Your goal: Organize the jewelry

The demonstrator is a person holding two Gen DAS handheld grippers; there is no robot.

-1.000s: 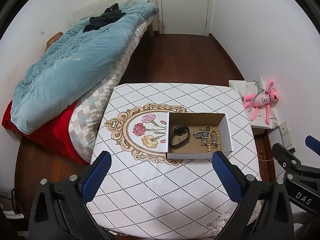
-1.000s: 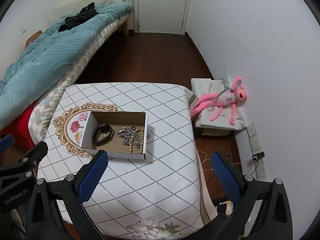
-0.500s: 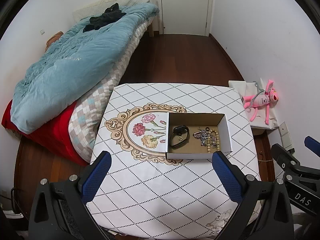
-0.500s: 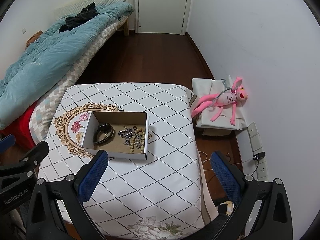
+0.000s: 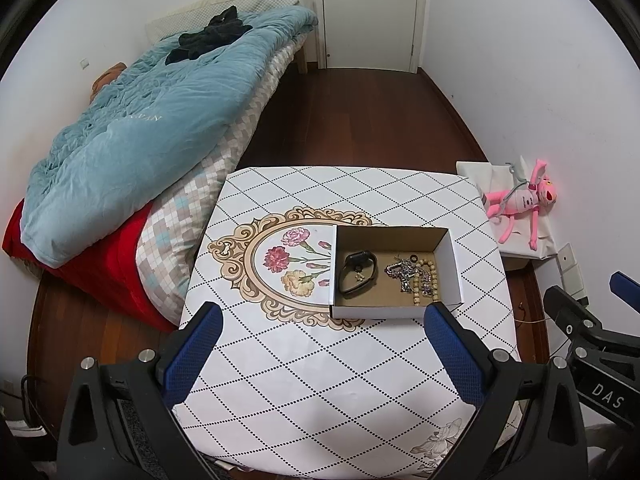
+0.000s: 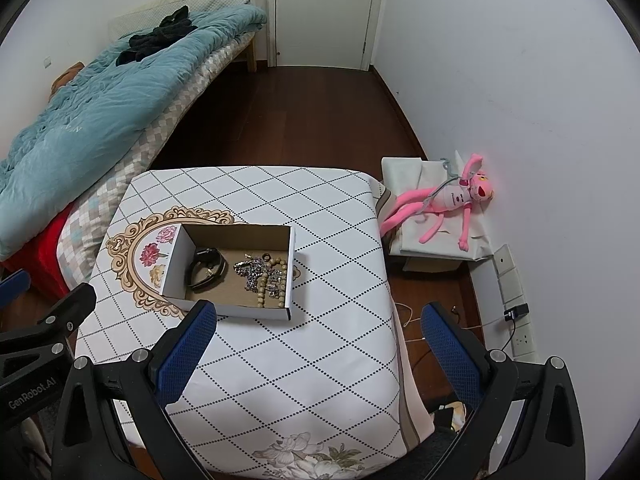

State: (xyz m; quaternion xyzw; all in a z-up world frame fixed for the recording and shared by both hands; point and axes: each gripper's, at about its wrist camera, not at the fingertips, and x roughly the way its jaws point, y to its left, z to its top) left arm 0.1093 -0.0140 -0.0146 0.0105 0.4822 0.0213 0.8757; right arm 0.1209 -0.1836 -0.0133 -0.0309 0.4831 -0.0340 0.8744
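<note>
An open white cardboard box point(image 5: 450, 250) point(image 6: 176, 256) sits on the table with the patterned cloth point(image 5: 320, 360) point(image 6: 320, 216). Inside lie a black watch band point(image 5: 357, 274) point(image 6: 206, 268), a tangle of silver chain point(image 5: 404, 272) point(image 6: 254, 270) and a string of beige beads point(image 5: 420, 280) point(image 6: 276, 280). My left gripper point(image 5: 320, 324) is open and empty, held above the table's near side, short of the box. My right gripper point(image 6: 318, 322) is open and empty, near the table's right edge, to the right of the box.
A bed with a blue quilt point(image 5: 132, 132) stands left of the table. A pink plush toy point(image 6: 448, 204) lies on a low white box by the right wall. Wall sockets and a cable point(image 6: 516, 316) are at the lower right. A closed door point(image 5: 370, 12) is at the back.
Both grippers have drifted very slightly; the box sits a touch further right in the right wrist view. Nothing was grasped or released.
</note>
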